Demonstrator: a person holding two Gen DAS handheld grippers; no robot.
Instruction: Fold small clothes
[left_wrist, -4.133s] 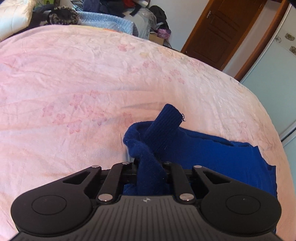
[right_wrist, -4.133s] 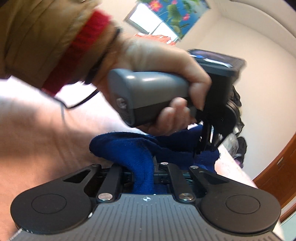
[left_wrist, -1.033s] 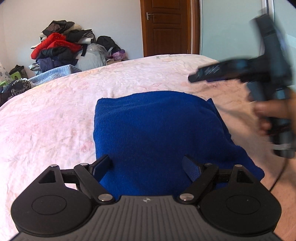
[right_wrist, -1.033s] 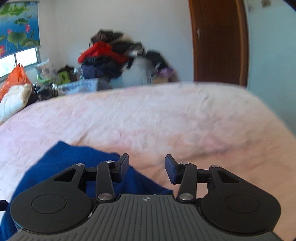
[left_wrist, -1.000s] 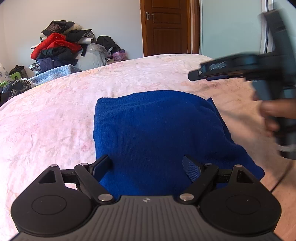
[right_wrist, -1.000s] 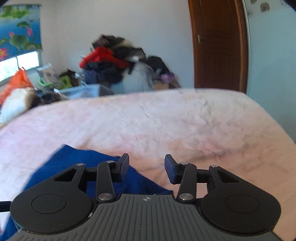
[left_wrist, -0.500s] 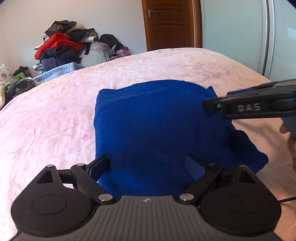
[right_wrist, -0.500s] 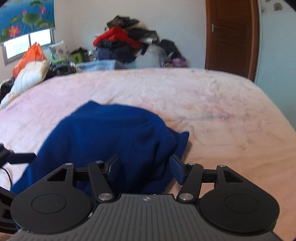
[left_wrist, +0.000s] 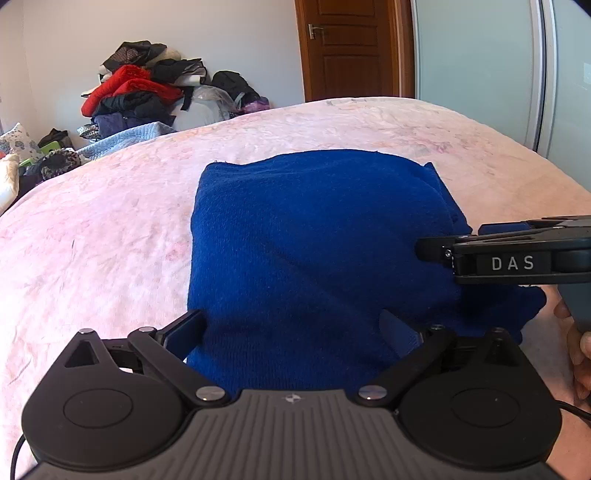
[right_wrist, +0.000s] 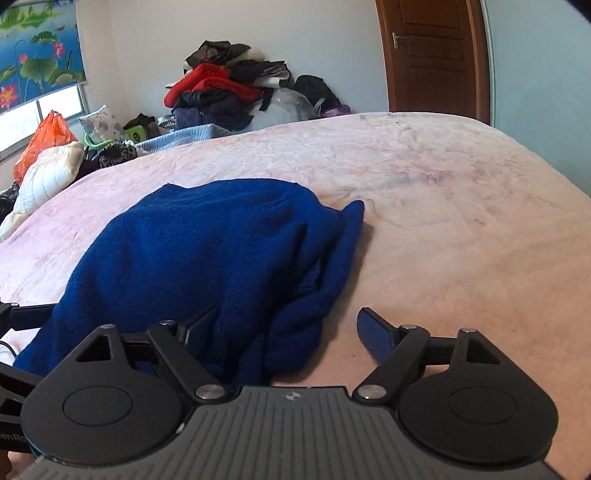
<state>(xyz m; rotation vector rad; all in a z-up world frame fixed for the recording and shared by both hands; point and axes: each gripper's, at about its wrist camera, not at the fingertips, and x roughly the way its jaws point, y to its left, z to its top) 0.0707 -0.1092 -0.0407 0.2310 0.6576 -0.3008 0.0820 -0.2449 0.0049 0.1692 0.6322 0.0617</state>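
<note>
A folded blue knit garment (left_wrist: 314, 236) lies flat on the pink bedspread (left_wrist: 92, 229). My left gripper (left_wrist: 291, 328) is open, its jaws spread wide over the garment's near edge. My right gripper (right_wrist: 280, 328) is open too, straddling the garment's (right_wrist: 207, 251) rumpled right edge, where loose folds stick out. In the left wrist view the right gripper (left_wrist: 432, 247) comes in from the right over the garment's right side.
A heap of clothes (left_wrist: 147, 96) is piled beyond the bed's far edge, with pillows and bags (right_wrist: 48, 162) at the left. A brown door (left_wrist: 351, 48) and a pale wardrobe (left_wrist: 480, 66) stand at the back right.
Earlier both grippers were shut on the blue cloth; now they are open and it lies folded. In the last second the right gripper came down to its right edge and opened wider.
</note>
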